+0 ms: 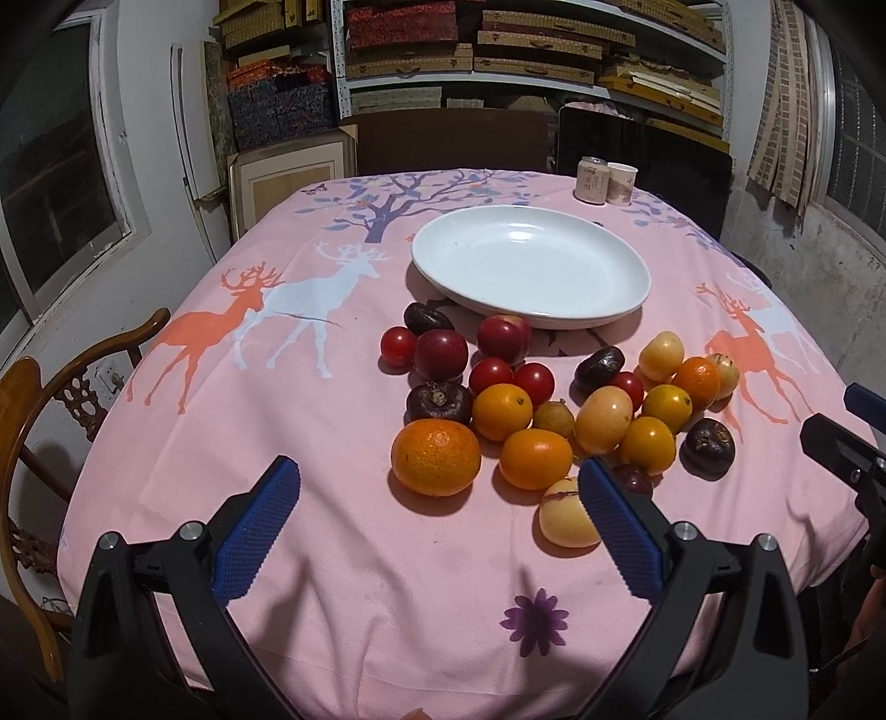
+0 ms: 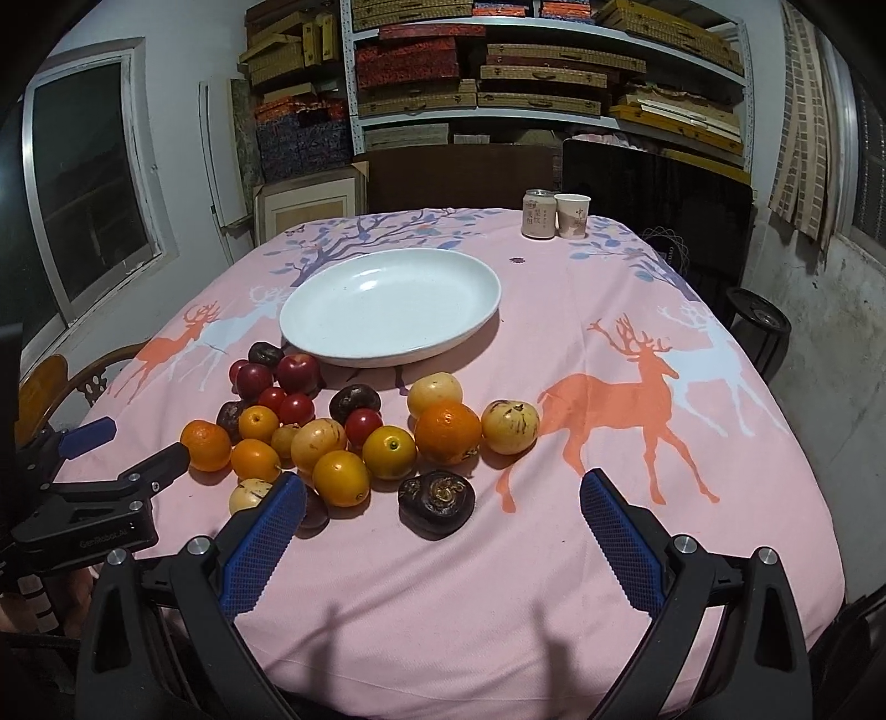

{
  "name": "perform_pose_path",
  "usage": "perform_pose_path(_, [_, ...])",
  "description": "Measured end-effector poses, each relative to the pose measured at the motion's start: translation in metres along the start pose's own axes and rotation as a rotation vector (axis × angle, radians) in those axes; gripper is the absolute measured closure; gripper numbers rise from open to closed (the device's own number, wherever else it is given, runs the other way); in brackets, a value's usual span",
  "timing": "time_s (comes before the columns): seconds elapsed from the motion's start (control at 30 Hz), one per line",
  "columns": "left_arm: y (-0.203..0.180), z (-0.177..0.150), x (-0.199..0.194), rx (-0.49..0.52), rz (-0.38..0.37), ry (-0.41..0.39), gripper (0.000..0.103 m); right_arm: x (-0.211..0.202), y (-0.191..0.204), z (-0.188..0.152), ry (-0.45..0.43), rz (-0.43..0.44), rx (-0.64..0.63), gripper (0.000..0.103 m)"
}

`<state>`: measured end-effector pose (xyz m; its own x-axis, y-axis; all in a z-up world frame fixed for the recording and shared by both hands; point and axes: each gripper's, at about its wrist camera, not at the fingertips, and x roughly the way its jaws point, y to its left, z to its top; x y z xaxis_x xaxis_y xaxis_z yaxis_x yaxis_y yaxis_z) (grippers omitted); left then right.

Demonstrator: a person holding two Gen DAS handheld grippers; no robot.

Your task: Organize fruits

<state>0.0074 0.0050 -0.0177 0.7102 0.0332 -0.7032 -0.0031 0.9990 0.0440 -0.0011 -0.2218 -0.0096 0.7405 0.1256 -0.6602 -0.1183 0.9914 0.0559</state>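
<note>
A heap of loose fruit lies on the pink tablecloth (image 1: 332, 554) in front of an empty white plate (image 1: 530, 265), which also shows in the right wrist view (image 2: 390, 306). The heap holds oranges, red plums, dark purple fruits and pale yellow fruits. My left gripper (image 1: 440, 490) is open and empty, just short of a big orange (image 1: 436, 457). My right gripper (image 2: 443, 501) is open and empty, with a dark purple fruit (image 2: 437, 503) between its fingertips' line and another orange (image 2: 447, 433) beyond. Each gripper shows at the other view's edge, the right one (image 1: 847, 443) and the left one (image 2: 111, 459).
A can (image 2: 539, 214) and a paper cup (image 2: 572, 215) stand at the table's far edge. A wooden chair (image 1: 39, 421) is at the left of the table. Shelves with boxes (image 1: 531, 50) fill the back wall. A dark chair (image 2: 659, 194) stands behind the table.
</note>
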Motion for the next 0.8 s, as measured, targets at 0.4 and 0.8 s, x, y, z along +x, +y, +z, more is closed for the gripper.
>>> perform_pose_path(0.4, [0.002,-0.003,0.005,-0.006,0.006,0.018,0.004,0.004,0.003,-0.002,0.022,0.000,-0.015,0.004])
perform_pose_path(0.8, [0.020,-0.011,0.025,0.034,-0.057,0.074,0.004,0.008,-0.006,-0.006,0.032,-0.011,-0.010,0.004])
